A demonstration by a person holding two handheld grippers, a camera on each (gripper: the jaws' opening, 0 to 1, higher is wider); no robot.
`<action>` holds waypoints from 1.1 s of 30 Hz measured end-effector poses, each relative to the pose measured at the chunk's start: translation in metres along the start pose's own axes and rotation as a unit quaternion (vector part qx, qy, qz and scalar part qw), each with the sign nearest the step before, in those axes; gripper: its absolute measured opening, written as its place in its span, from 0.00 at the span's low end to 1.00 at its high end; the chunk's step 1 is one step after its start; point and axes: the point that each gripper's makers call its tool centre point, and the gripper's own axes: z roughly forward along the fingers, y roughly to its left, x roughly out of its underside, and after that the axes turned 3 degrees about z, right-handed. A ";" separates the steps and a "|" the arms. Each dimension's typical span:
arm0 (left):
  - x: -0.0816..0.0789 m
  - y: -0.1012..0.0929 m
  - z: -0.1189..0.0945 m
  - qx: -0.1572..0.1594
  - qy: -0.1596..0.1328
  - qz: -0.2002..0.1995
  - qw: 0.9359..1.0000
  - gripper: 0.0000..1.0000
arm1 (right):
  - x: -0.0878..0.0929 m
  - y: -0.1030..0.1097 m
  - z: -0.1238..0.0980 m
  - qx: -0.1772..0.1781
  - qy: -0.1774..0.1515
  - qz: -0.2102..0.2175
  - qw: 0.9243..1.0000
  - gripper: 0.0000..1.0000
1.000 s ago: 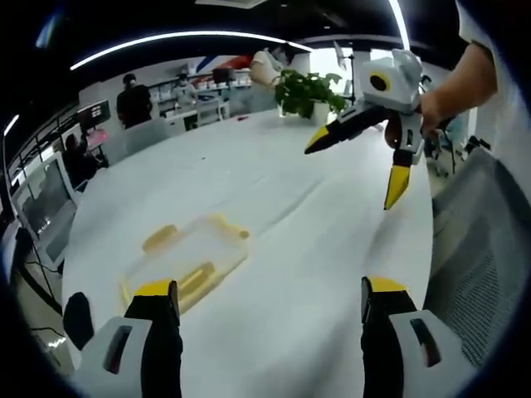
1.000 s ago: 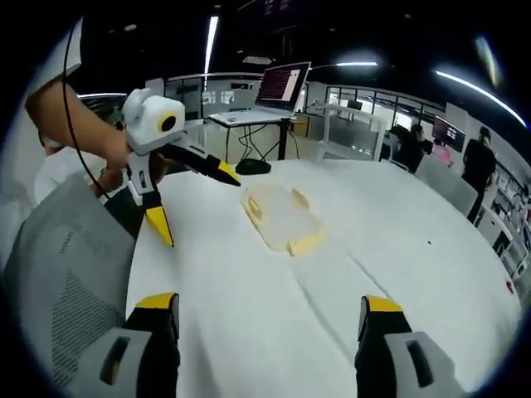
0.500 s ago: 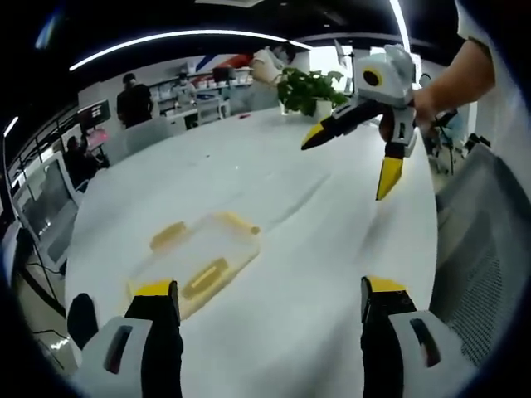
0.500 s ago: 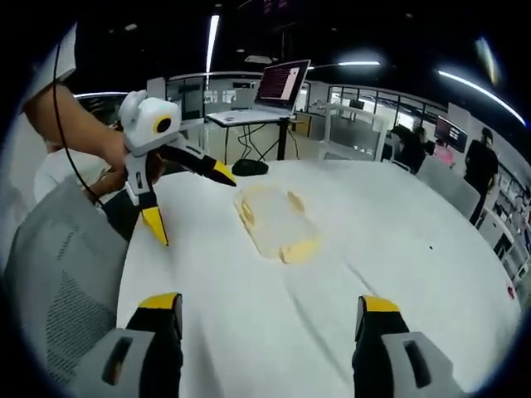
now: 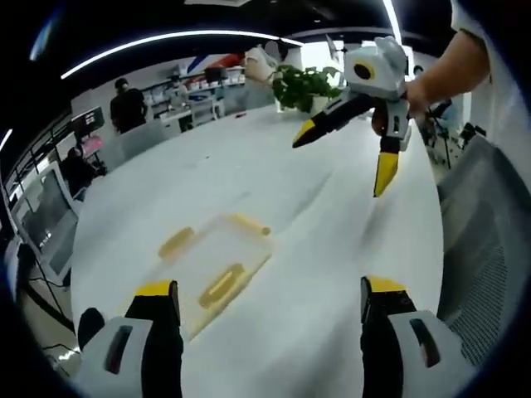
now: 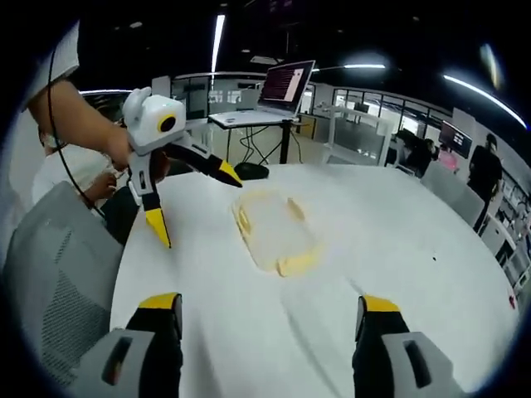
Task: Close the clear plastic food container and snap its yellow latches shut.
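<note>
The clear plastic container (image 5: 213,259) lies flat on the white table (image 5: 315,249), with yellow latches (image 5: 176,242) along its sides. Whether its lid is pressed down is too blurred to tell. In the left gripper view my left gripper (image 5: 271,287) is open, a short way back from the container with nothing between its jaws. My right gripper (image 5: 342,159) hangs open above the table at upper right, held by a hand. The right gripper view has the container (image 6: 270,225) ahead, my right gripper (image 6: 267,302) open, and the left gripper (image 6: 197,207) open in the air to the container's left.
A potted plant (image 5: 309,87) stands at the table's far end. A grey mesh chair (image 5: 485,240) sits by the table's edge near the person. A laptop (image 6: 282,83) rests on a desk beyond the table. People stand in the background.
Both cameras have shifted slightly, so the container sits a bit nearer the middle of the left gripper view. The container has not moved on the table. Both grippers stay open.
</note>
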 end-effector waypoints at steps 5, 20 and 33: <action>0.001 0.008 -0.001 -0.002 0.000 -0.002 1.000 0.87 | -0.003 -0.003 0.007 -0.005 0.006 -0.012 1.000 0.86; 0.008 0.032 -0.005 0.019 0.016 0.024 0.999 0.87 | -0.023 -0.011 0.029 -0.022 0.015 -0.042 0.999 0.86; 0.020 0.050 -0.006 0.035 0.044 0.060 0.997 0.86 | -0.026 -0.010 0.052 -0.054 0.044 -0.094 0.993 0.86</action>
